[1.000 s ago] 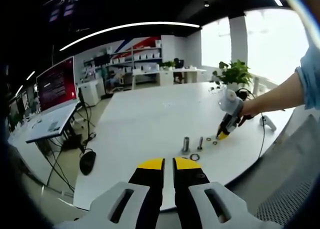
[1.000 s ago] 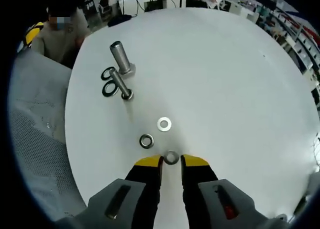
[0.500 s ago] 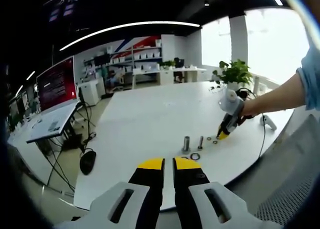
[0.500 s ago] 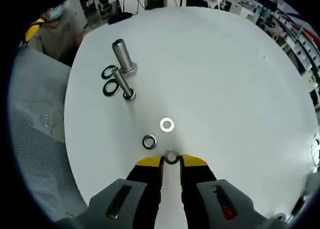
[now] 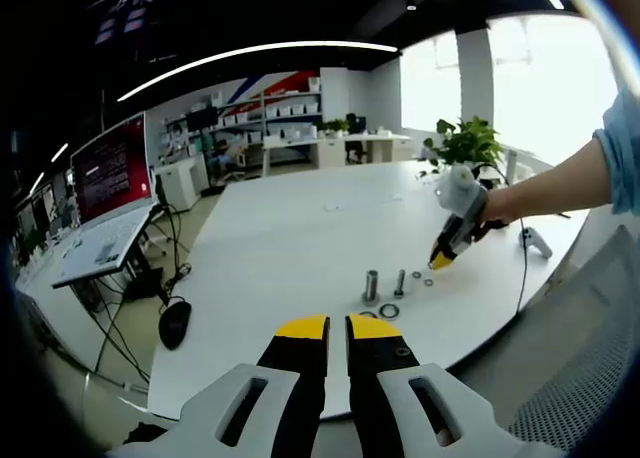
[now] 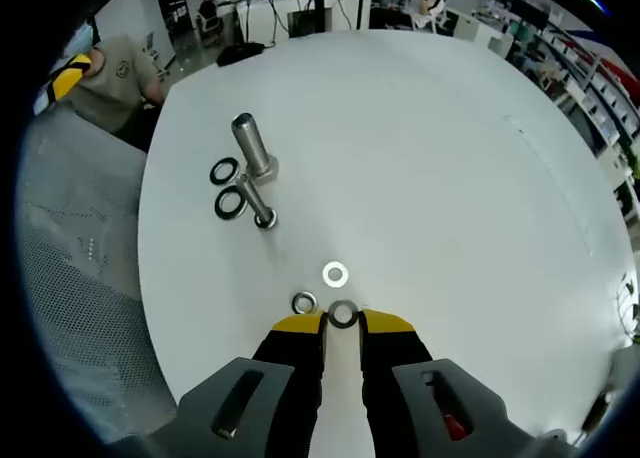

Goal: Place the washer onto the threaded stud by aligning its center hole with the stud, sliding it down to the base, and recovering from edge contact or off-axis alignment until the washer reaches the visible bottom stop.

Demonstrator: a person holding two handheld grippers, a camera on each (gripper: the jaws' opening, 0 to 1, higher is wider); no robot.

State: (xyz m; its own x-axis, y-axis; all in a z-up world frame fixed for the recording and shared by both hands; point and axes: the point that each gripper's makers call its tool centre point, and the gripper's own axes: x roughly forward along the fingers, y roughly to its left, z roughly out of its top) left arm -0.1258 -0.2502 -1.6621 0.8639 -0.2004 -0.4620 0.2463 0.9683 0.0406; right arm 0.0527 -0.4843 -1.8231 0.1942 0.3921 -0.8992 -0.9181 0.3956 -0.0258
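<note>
In the right gripper view my right gripper [image 6: 343, 323] is shut on a small steel washer [image 6: 343, 314], pinched between the yellow tips just above the white table [image 6: 450, 158]. Two more washers [image 6: 335, 274] [image 6: 303, 302] lie just ahead. Farther off stand a thin threaded stud [image 6: 256, 200] and a thicker stud [image 6: 253, 148], each with a black ring [image 6: 230, 204] beside it. In the left gripper view my left gripper [image 5: 325, 328] is shut on nothing, short of the table edge. The studs [image 5: 371, 285] [image 5: 400, 283] stand beyond it, with the right gripper [image 5: 440, 261] to their right.
A person [image 6: 100, 73] sits past the table's far left edge, and a mesh chair [image 6: 70, 278] lies to the left. In the left gripper view a potted plant [image 5: 465, 148] and a white controller [image 5: 533, 240] sit at the right, and a red monitor [image 5: 115, 163] on the left.
My right gripper has closed on the washer and risen a little off the table with it, so the studs and loose washers look smaller. The left gripper has stayed put.
</note>
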